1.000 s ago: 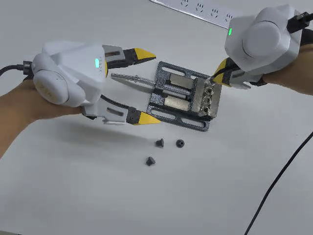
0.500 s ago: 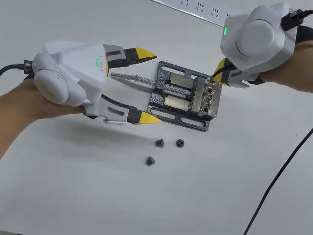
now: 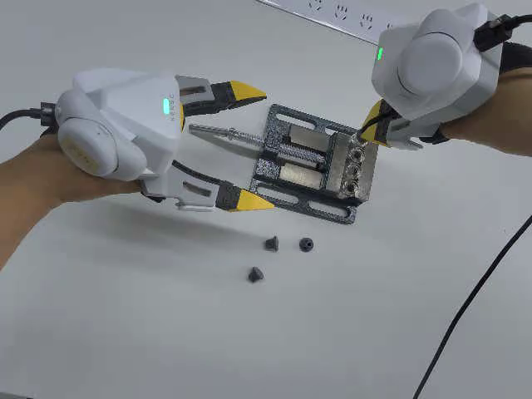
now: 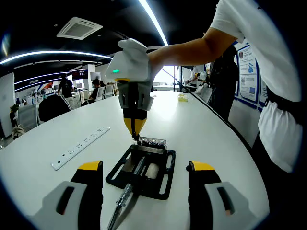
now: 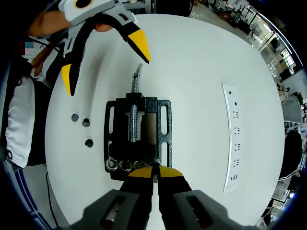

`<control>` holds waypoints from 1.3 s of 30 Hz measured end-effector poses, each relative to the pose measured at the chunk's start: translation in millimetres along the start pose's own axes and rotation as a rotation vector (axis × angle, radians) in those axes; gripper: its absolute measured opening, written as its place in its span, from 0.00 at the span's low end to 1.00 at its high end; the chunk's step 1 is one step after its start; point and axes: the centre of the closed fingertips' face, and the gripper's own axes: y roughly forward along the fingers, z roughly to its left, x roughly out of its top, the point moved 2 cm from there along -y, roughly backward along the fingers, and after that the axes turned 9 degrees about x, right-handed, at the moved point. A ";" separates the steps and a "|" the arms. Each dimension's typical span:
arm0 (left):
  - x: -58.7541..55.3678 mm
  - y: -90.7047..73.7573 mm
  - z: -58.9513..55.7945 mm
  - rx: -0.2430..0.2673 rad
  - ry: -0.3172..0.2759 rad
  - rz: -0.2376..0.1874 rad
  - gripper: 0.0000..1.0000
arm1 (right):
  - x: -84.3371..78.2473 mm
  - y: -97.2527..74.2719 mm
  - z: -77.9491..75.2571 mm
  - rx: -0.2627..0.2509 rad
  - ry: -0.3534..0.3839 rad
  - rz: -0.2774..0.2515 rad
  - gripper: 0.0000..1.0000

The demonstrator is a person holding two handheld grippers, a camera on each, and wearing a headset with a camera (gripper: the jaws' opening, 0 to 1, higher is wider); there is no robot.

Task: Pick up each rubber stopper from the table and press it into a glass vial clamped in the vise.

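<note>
Nearest me, on the near side of the vise (image 3: 301, 173): three rubber stoppers (image 3: 271, 243) lie loose on the white bench (image 3: 125, 332), close together and apart from the vise base. They look to be set out within easy reach for picking.

Handle side of the vise: the left tongs (image 3: 248, 145) hang above the bench with the tongs spread wide and nothing between the yellow tips. The tips straddle the line of the screw handle (image 3: 220, 132) without touching it. My guess is this hand is waiting its turn, or ready to steady the vise.

In the vise, at the end away from the handle: a row of glass vials (image 3: 354, 169) is clamped upright, mouths up, so a downward push will not tip them.

Far end of that row: the right tongs (image 3: 366, 134) point down, closed to a thin slit, tips at the vise jaw. Likely seating a stopper; whether one is pinched there, I cannot tell.

Beyond the vise: a white power strip (image 3: 332, 12). A dark cable (image 3: 478, 295) trails off to one side.

Writing: wall posters show in the left gripper view, too small to read. No brand is legible.
</note>
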 end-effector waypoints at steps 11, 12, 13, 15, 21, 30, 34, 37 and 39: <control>1.0 -0.2 -1.5 -0.002 0.004 0.001 0.71 | -1.2 -0.6 0.9 -0.010 0.008 0.001 0.02; 1.3 -0.4 -1.4 -0.002 0.004 0.001 0.71 | -1.5 -0.8 0.7 -0.010 0.009 0.001 0.02; 1.7 -0.7 -1.4 -0.001 0.004 0.000 0.71 | -1.5 -0.8 0.5 -0.009 0.011 0.001 0.02; 1.8 -1.0 -1.2 -0.001 0.005 0.000 0.71 | -1.6 -0.8 0.1 -0.008 0.015 -0.001 0.02; 1.9 -1.3 -1.5 -0.002 0.006 -0.001 0.71 | -1.6 -0.8 0.4 -0.005 0.021 0.004 0.00; 3.0 -1.3 -2.1 -0.004 0.009 -0.001 0.71 | -3.0 0.5 -0.8 -0.002 0.031 0.021 0.00; 2.7 -2.0 -1.5 -0.002 0.010 0.000 0.71 | -4.4 1.2 -0.1 -0.007 0.030 0.031 0.00; 3.5 -1.5 -1.3 -0.001 0.009 -0.004 0.71 | -5.5 1.8 0.5 -0.012 0.022 0.042 0.00; 3.6 -0.9 -1.1 0.000 0.008 -0.005 0.71 | -6.4 1.5 0.4 -0.010 0.031 0.034 0.00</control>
